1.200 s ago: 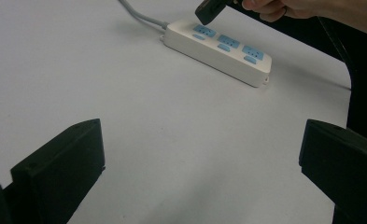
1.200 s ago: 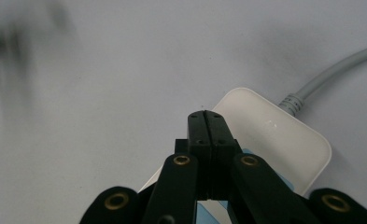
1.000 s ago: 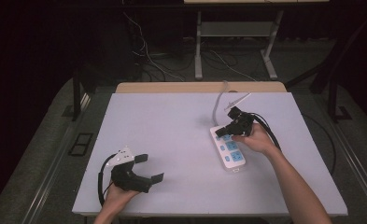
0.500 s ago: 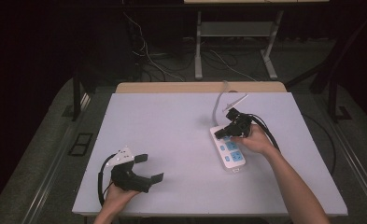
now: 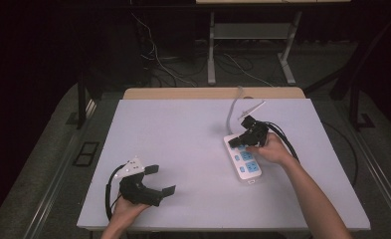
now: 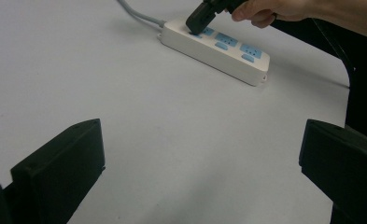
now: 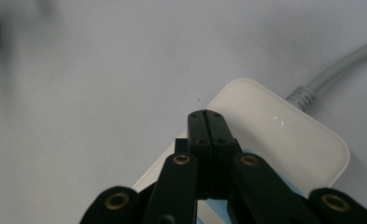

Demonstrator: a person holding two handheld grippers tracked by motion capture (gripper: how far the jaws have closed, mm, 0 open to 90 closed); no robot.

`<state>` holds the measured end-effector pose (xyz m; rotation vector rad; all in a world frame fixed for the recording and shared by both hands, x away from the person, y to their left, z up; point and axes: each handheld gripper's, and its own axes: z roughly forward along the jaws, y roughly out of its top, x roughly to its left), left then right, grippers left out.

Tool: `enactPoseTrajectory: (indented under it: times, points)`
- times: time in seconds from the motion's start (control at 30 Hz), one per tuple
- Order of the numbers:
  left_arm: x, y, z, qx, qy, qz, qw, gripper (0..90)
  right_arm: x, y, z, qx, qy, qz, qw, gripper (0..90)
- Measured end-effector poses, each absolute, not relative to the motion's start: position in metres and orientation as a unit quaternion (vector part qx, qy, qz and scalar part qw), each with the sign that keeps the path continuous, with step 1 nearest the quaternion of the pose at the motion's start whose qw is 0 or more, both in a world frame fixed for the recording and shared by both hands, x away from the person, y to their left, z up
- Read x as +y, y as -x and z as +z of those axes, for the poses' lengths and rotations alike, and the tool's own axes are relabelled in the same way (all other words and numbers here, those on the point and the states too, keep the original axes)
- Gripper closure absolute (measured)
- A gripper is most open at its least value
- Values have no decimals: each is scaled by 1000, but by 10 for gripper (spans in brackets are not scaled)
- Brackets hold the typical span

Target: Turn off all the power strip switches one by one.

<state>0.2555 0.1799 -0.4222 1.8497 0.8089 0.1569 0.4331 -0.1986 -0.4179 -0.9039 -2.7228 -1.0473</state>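
A white power strip [image 5: 243, 158] with blue sockets lies on the right half of the white table [image 5: 183, 144], its grey cord [image 5: 231, 114] running to the far edge. My right gripper [image 5: 237, 143] is shut, its tips pressed down on the strip's far end near the cord. In the right gripper view the two jaws meet flat together at the tips [image 7: 206, 122] over the strip [image 7: 284, 135]. My left gripper [image 5: 160, 180] rests open near the front left of the table. The left gripper view has the strip [image 6: 216, 44] far ahead, beyond the wide-apart jaws.
A person's right hand [image 5: 272, 149] and forearm reach in from the lower right. A black cable [image 5: 287, 142] trails from the right gripper across the table. Beyond the table's far edge stand metal legs [image 5: 212, 55] and loose wires on the floor.
The right gripper has edged slightly lower onto the strip's far end. The left gripper has stayed still.
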Motion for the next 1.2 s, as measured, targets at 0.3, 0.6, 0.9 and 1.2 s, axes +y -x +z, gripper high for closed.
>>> enactPoseTrajectory:
  times: [0.3,0.6,0.9,1.2]
  points:
    - [179,-256,-423,338,-775,63,530,0,-199,-430,-419,-890,294,-348,34,900]
    - [181,-256,-423,343,-773,63,530,0,-199,-427,-417,-889,286,-357,22,900]
    - [181,-257,-424,343,-773,63,530,0,-203,-426,-413,-892,291,-345,12,900]
    - [181,-256,-423,343,-773,63,530,0,-216,-423,-399,-879,301,-369,9,900]
